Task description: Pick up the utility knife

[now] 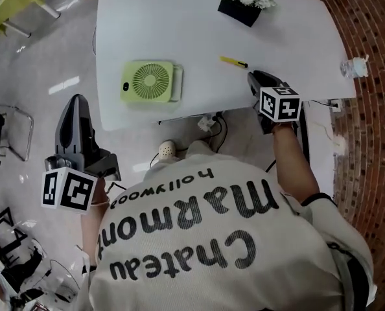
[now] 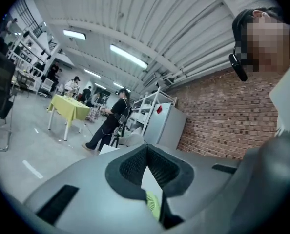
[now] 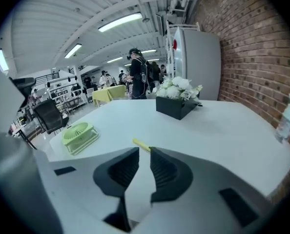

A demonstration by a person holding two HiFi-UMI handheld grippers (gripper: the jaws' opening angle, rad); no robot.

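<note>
The yellow utility knife (image 1: 233, 61) lies on the white table (image 1: 179, 24), right of the middle. In the right gripper view the knife (image 3: 141, 145) shows just past the jaw tips. My right gripper (image 1: 251, 76) hovers over the table's near edge, a short way on the near side of the knife; it (image 3: 144, 151) is open with a narrow gap and nothing between the jaws. My left gripper (image 1: 77, 102) hangs over the floor, left of the table. In its own view the left gripper (image 2: 146, 148) has its tips touching, empty.
A green fan (image 1: 150, 81) lies left of the knife. A black box of white flowers (image 1: 244, 2) stands at the far edge, a water bottle (image 1: 353, 67) at the right corner by the brick wall (image 1: 374, 141). Cables (image 1: 212, 122) hang under the table.
</note>
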